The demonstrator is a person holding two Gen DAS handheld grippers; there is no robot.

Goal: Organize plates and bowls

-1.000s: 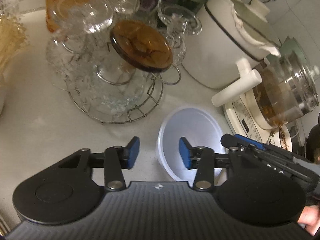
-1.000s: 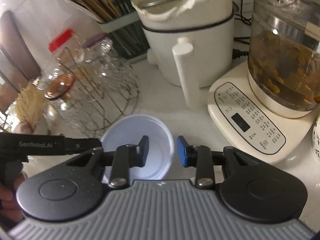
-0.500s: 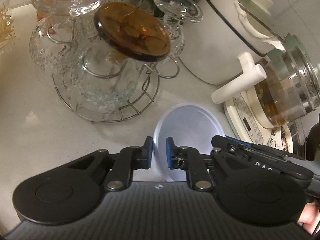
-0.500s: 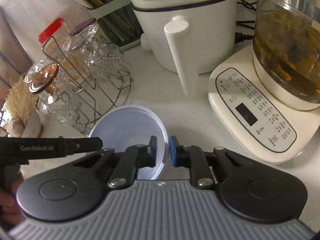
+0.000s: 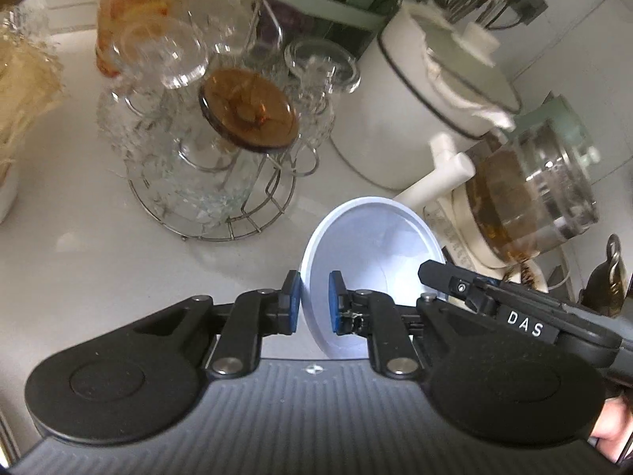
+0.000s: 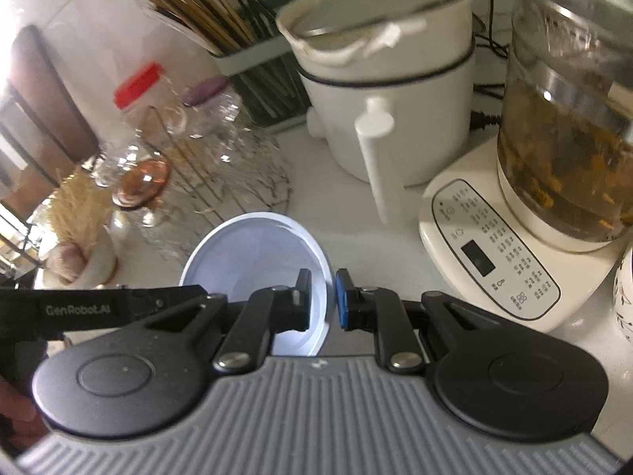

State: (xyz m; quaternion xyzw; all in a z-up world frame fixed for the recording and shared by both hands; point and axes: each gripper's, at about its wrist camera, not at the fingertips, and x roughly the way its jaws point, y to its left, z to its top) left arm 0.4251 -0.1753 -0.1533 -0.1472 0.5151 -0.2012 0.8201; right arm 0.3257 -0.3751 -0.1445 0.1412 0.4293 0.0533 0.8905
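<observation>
A translucent white plastic bowl [image 5: 376,237] hangs a little above the counter, held from both sides. My left gripper [image 5: 314,303] is shut on the bowl's left rim, one blue pad inside the wall and one outside. In the right wrist view the same bowl [image 6: 253,249] shows with my right gripper [image 6: 322,299] shut on its right rim. The right gripper's black body [image 5: 514,308] reaches in over the bowl's far side in the left wrist view, and the left gripper's body [image 6: 99,308] crosses the lower left of the right wrist view.
A wire rack with upturned glasses and an amber lid [image 5: 249,114] stands left of the bowl. A white pot with a long handle [image 6: 387,111] is behind it. A glass kettle on a cream base [image 6: 490,253] sits right. Chopsticks holder [image 6: 253,63] at the back.
Both grippers closed onto the bowl's opposite rims. The bowl then rose off the counter with them, and the rack and pot now sit farther away in both views.
</observation>
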